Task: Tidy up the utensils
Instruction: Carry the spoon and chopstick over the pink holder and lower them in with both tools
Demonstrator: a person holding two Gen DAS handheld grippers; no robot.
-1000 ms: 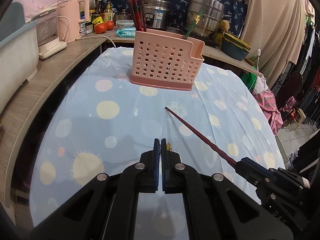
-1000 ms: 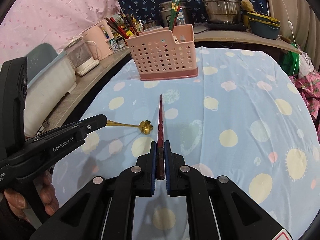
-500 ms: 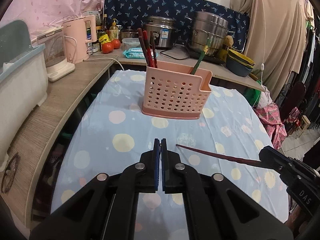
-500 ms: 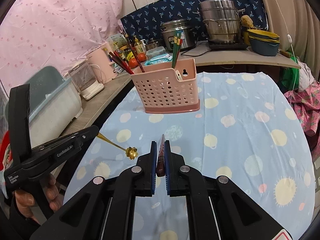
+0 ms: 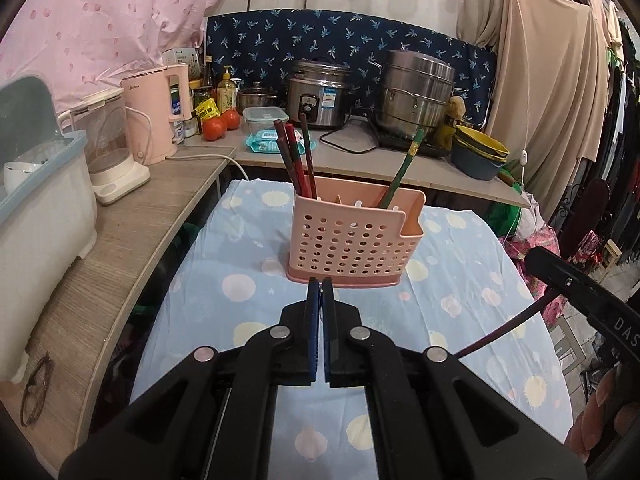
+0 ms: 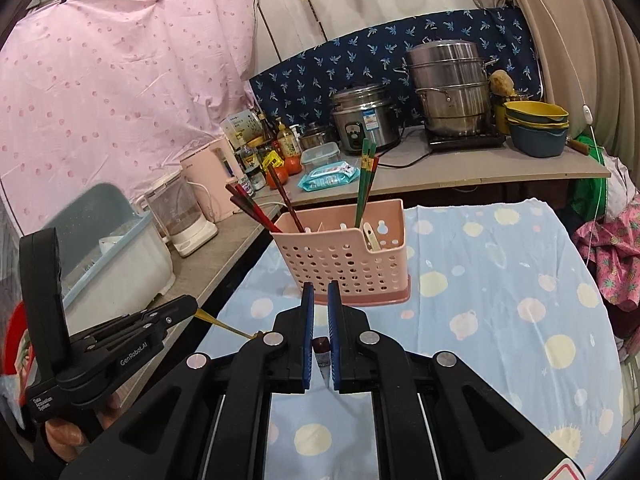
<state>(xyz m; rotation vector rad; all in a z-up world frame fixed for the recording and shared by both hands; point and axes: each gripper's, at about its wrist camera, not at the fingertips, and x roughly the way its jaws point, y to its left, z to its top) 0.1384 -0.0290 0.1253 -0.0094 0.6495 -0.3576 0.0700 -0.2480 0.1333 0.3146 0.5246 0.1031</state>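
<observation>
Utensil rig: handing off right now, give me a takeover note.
Left gripper: shut on the gold spoon, held in the air.
Right gripper: shut on a dark red chopstick, also off the table.
Pink caddy stands on the spotted cloth ahead of both.
Done: red chopsticks in its left end, green chopsticks further right.
Left: drop the chopstick with the red ones, then the spoon in a compartment.
</observation>
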